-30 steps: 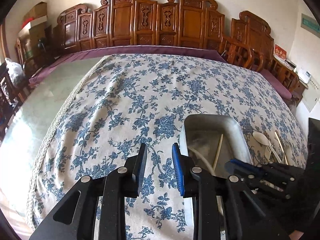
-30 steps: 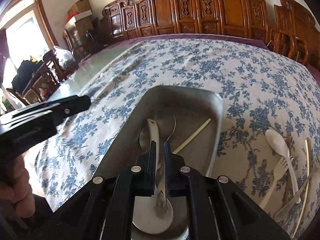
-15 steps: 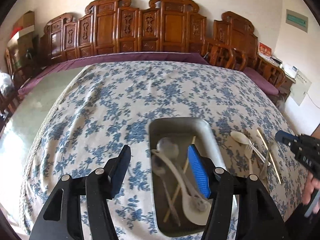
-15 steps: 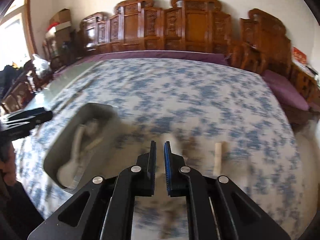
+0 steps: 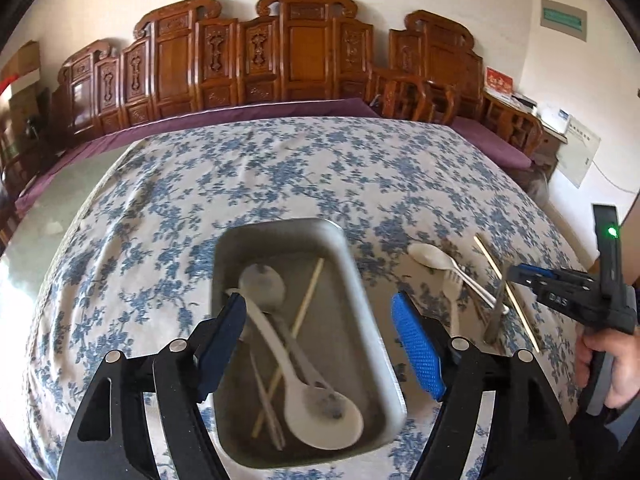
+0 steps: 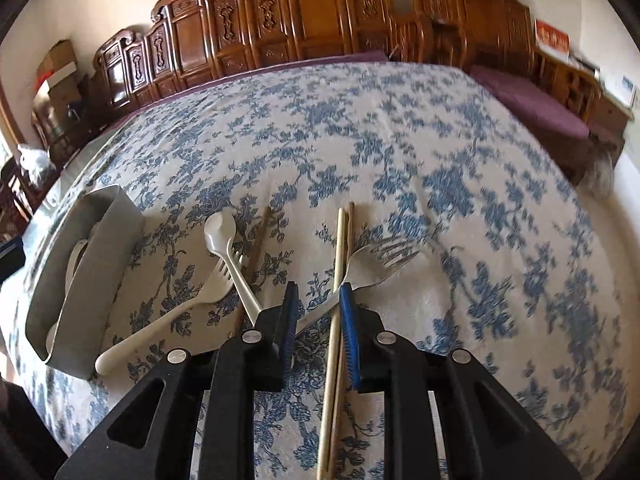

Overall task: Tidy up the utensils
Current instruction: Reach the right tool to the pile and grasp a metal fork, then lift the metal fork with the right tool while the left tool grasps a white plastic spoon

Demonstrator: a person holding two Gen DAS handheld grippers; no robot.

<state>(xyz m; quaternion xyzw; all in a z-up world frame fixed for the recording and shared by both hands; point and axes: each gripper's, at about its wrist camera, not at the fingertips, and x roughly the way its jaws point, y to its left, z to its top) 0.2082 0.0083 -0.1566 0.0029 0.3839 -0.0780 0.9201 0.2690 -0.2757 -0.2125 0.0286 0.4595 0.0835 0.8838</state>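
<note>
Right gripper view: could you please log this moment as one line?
right gripper: opening over chopsticks, metal fork | left gripper: opening over tray

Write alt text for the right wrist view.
The right gripper, its jaws opening, hovers over a metal fork and wooden chopsticks on a blue-flowered tablecloth. Left of them lie a white plastic spoon and fork, beside a metal tray.

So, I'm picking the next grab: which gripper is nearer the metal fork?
Right. The right gripper hovers over the metal fork, opening; the left gripper straddles the tray.
</note>
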